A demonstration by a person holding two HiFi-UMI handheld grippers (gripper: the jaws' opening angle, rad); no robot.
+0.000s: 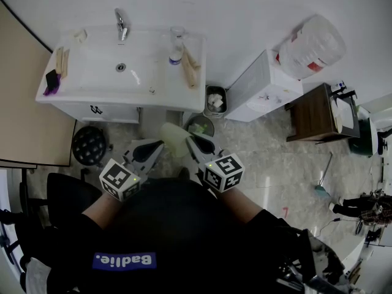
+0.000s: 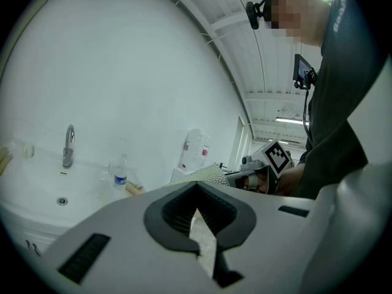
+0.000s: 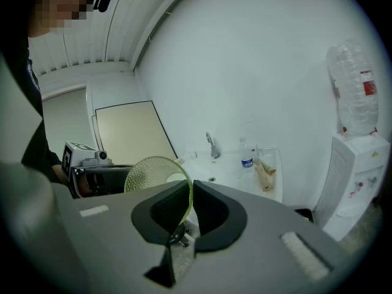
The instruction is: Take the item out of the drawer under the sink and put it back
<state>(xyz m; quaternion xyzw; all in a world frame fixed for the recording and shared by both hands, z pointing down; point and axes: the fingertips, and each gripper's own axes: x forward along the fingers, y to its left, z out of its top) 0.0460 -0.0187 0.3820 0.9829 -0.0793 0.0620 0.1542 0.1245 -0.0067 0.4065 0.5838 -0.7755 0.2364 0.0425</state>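
Right gripper (image 1: 193,143): I read it clamped on the rim of the pale green dish (image 1: 174,139), at frame centre.
Dish: stands up out of the jaws, its face turned toward the left gripper (image 1: 153,147).
Left gripper: jaws together, empty.
Drawer (image 1: 101,111): upper left, under the sink (image 1: 153,92), front shut. I judge the left gripper nearer it.
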